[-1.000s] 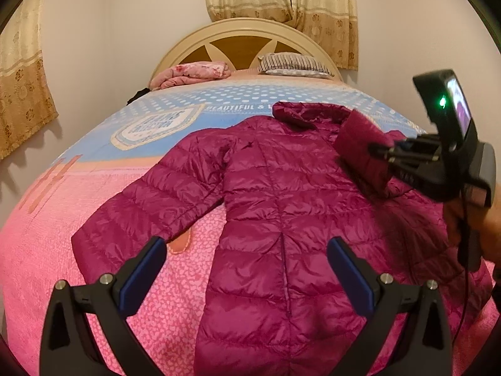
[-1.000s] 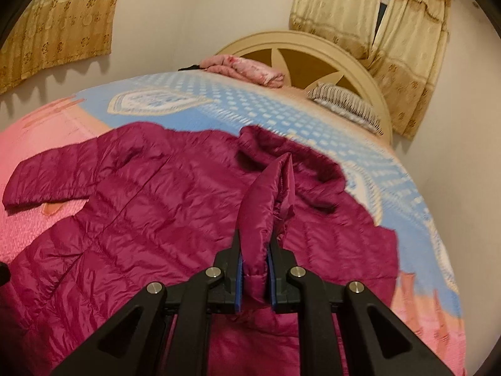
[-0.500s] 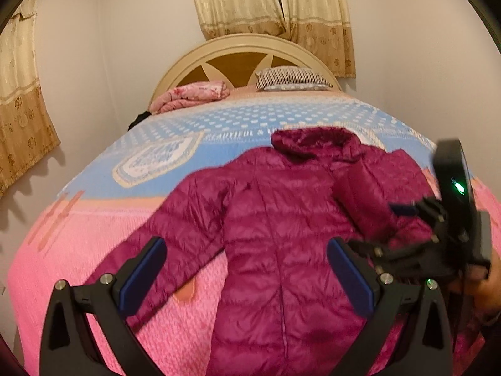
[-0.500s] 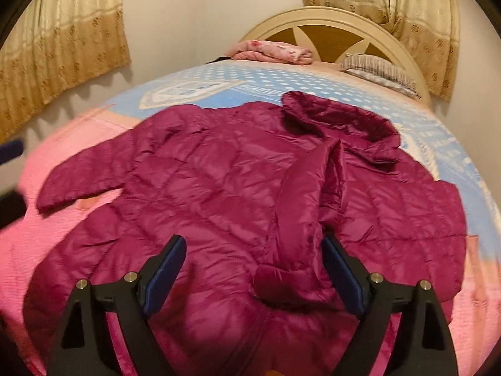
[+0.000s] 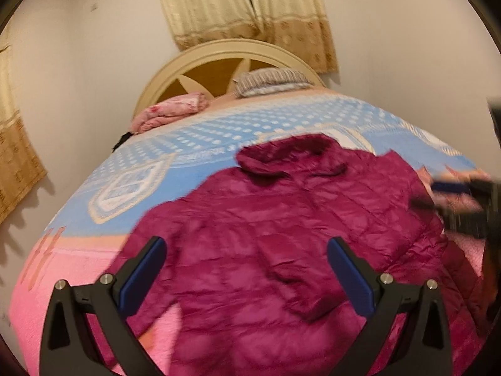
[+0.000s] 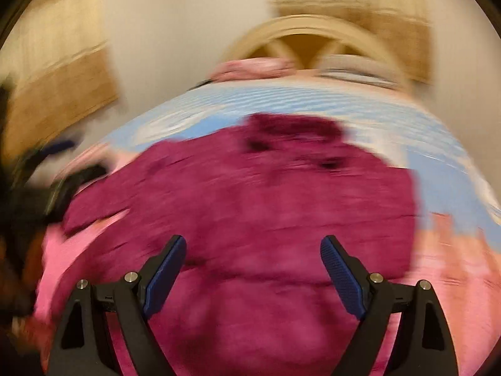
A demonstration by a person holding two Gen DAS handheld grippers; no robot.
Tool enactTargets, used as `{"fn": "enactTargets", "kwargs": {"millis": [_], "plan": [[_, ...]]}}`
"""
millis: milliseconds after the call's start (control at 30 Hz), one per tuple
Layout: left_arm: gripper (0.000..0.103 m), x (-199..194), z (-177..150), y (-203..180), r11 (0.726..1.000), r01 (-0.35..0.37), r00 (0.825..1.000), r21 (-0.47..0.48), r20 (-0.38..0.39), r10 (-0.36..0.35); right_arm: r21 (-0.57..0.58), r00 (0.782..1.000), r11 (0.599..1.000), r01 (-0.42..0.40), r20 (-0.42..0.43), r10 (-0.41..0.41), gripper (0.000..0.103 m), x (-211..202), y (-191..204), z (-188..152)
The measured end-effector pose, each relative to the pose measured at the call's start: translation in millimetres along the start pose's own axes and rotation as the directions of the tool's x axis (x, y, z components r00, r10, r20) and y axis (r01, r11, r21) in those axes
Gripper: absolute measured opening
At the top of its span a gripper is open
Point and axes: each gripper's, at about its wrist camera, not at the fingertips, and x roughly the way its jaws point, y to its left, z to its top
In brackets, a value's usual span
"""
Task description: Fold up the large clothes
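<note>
both grippers, left (image 5: 245, 271) and right (image 6: 253, 268), hang wide and empty over the magenta jacket (image 5: 281, 235) spread on the bed (image 5: 219, 131), one sleeve apparently folded in, the sleeve at the left gripper's side likely next.

Magenta quilted puffer jacket (image 5: 281, 219) between and beyond blue-padded black left gripper (image 5: 247, 269) jaws. Beyond it, bedspread (image 5: 194, 144): pale blue with white dots, pink nearer jaws. Far beyond: cream headboard (image 5: 225, 56), pink floral folded blanket (image 5: 172, 111), grey striped pillow (image 5: 272, 81), beige gold-patterned curtains (image 5: 250, 6).
</note>
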Motion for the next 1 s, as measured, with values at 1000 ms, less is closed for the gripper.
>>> {"fn": "enactTargets", "kwargs": {"millis": [1000], "plan": [[0.103,108.8,-36.3,-40.1,1.0,-0.007,0.969,0.019,-0.247,0.011,0.203,0.972,0.968,0.145,-0.212,-0.101,0.044,107.2,-86.0,26.4]]}}
